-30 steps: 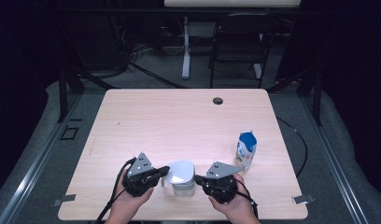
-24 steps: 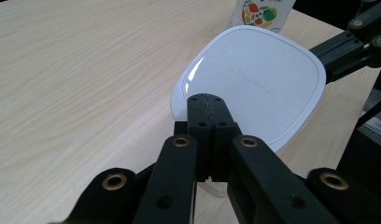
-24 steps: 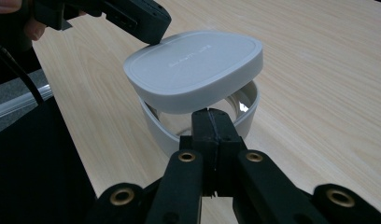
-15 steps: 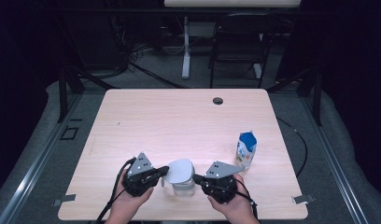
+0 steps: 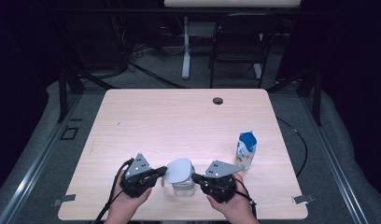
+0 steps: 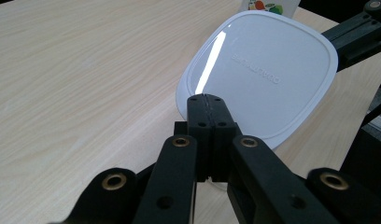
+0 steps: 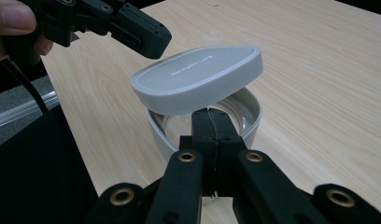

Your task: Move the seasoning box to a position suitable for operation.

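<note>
High view: left gripper [image 5: 161,171] pinches the lid [image 5: 179,169], tilted over the tub [image 5: 184,186] at the near counter [image 5: 179,121] edge; right gripper [image 5: 196,177] clamps the tub's rim. Scene unchanged from a second ago.

Left gripper view: fingers [image 6: 207,112] closed on the lid's [image 6: 258,70] edge; thin hold, lid could slip.

Right gripper view: fingers [image 7: 212,123] closed on the tub [image 7: 251,116] wall; pulling could tip it.

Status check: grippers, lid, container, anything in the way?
Left gripper shut on white rounded plastic lid, tilted over clear plastic container. Right gripper shut on container rim. Blue-white milk carton stands clear, to the right.
</note>
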{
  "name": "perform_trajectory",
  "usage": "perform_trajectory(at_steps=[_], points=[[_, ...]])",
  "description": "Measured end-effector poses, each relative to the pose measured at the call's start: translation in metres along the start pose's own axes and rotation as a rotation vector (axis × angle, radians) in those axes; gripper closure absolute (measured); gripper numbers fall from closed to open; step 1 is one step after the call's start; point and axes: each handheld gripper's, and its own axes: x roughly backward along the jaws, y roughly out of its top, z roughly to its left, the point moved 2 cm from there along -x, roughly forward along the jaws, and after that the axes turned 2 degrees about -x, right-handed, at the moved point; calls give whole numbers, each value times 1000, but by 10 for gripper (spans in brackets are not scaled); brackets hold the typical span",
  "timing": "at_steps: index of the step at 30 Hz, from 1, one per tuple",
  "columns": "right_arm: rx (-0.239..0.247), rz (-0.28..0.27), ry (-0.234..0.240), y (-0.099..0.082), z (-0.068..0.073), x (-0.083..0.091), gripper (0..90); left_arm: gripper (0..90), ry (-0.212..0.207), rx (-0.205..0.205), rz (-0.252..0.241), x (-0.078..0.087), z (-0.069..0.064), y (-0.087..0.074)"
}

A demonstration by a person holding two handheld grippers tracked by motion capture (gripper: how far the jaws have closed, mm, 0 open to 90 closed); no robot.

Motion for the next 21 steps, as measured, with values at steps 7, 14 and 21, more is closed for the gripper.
perform_trajectory(at_steps=[7,14,21], points=[[-5,0,8,2,1,-2,900,900,15,9,-7,5,5,-1],[-5,13,14,6,2,-5,900,900,29,36,-14,13,16,-5],[-6,31,17,11,3,-8,900,900,28,64,-35,18,23,-6]])
